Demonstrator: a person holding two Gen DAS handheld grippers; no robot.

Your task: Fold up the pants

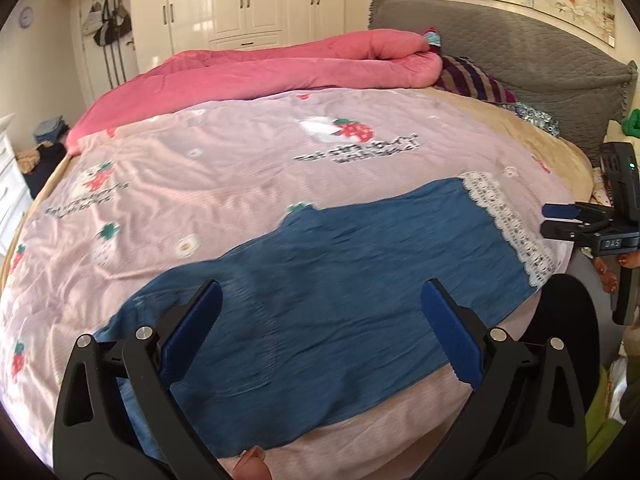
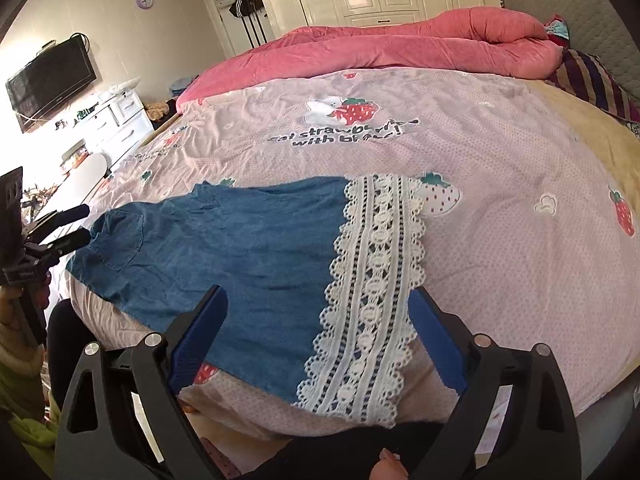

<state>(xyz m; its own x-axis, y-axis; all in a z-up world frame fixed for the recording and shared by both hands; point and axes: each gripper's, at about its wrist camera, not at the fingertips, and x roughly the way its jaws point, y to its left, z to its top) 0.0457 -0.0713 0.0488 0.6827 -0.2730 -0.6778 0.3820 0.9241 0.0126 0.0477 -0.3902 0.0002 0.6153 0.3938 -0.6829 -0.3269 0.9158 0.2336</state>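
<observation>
Lying flat, pants (image 1: 340,280) beneath both spread grippers (image 1: 320,332).

One pair of blue pants (image 2: 240,248) on one bed (image 2: 520,184), one pink quilt (image 2: 380,48) behind, two grippers up — left gripper (image 1: 320,320), right gripper (image 2: 318,328) — one television (image 2: 50,80), one wall clock (image 2: 145,0).

Open right tongs (image 2: 318,334) hover above blue pants (image 2: 224,248) near their lace hem (image 2: 372,292).

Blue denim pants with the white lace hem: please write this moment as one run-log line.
blue denim pants with white lace hem: flat on pink strawberry-print bedsheet | left tongs: open, empty | right tongs: open, empty
</observation>
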